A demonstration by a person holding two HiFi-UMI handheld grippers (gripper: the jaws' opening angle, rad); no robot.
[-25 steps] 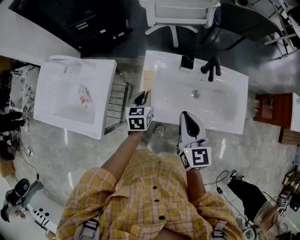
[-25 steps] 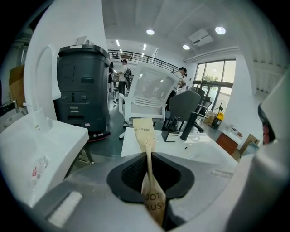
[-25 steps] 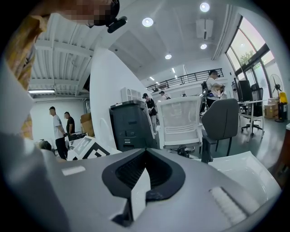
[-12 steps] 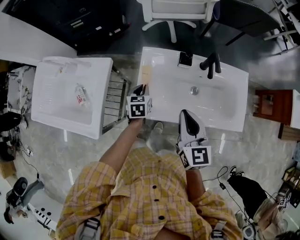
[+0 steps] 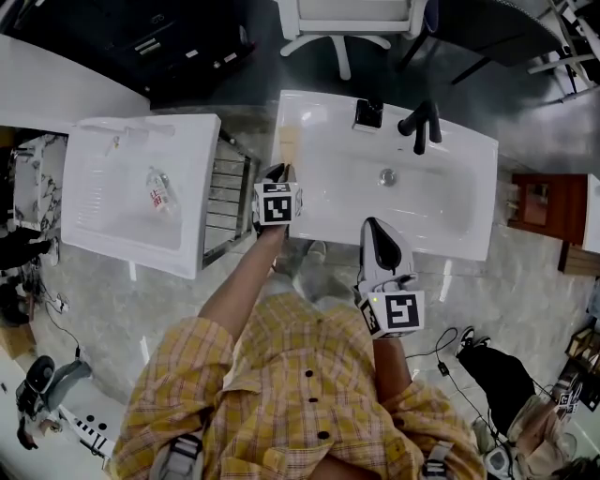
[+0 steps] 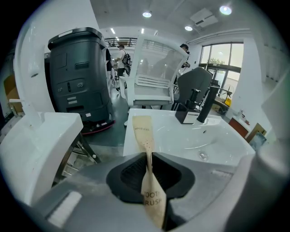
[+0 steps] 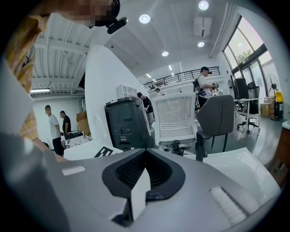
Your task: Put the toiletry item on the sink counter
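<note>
The toiletry item is a tan paper toothbrush packet. My left gripper pinches it near its middle, and the jaws have just been opening around it. The packet's far end lies on the left front corner of the white sink counter. In the head view the left gripper stands at the counter's left edge, with the packet reaching onto it. My right gripper hovers at the counter's front edge. It is shut with nothing in it.
A black faucet and a small black holder stand at the sink's back rim. Left of the sink are a metal rack and a second white basin holding a small bottle. A white office chair stands beyond.
My left gripper has moved forward and down to the sink's left edge, bringing the packet's end onto the counter. The right gripper has stayed in place.
</note>
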